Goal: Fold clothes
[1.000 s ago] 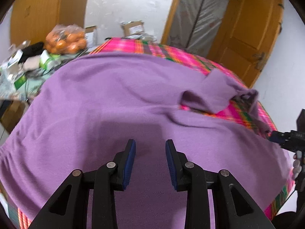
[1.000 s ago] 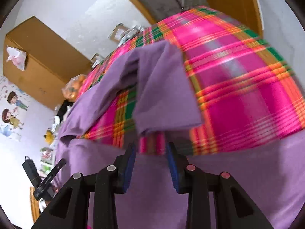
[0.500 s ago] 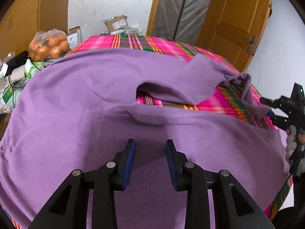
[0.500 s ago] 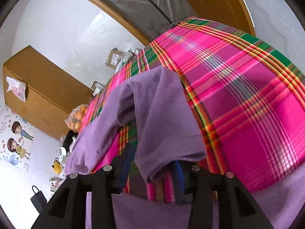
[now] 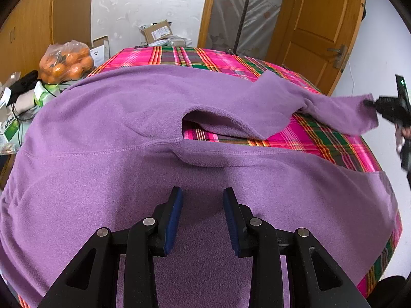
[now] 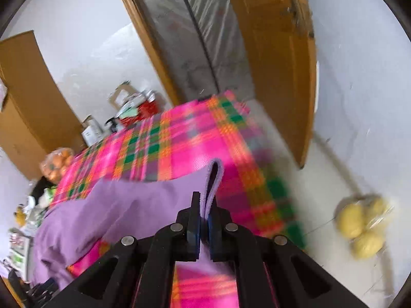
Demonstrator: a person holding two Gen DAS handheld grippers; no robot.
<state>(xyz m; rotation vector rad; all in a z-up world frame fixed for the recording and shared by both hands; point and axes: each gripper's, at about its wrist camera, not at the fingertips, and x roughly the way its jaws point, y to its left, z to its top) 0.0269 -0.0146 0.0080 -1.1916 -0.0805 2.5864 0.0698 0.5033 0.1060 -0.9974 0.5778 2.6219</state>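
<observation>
Holding the end of one sleeve (image 6: 164,197), your right gripper (image 6: 204,220) has its fingers (image 6: 195,218) pressed nearly together with the purple cloth pinched between them — the cuff loops up past the tips. The right view is blurry, so small things there are hard to make out. In the left view you can see that gripper (image 5: 391,107) far off at the right edge, with the sleeve (image 5: 341,113) pulled out flat and lifted off the surface (image 5: 205,59), which wears a bright pink, green and orange checked cloth. Your left gripper (image 5: 203,213) hangs just over the purple fleece top (image 5: 115,133), and its fingers (image 5: 173,215) are spread wide apart with nothing between them. The top lies spread out across most of the surface, and its near part hangs over the front edge. The other sleeve (image 5: 257,159) lies flat across the near side, with a strip of checked cloth showing between the two. A bag of oranges (image 5: 66,64) sits beside the far left corner, and a cardboard box (image 5: 158,32) sits behind the surface near the wall. On the floor to the right lies a bag of yellow fruit (image 6: 364,228) — well apart from the top.
</observation>
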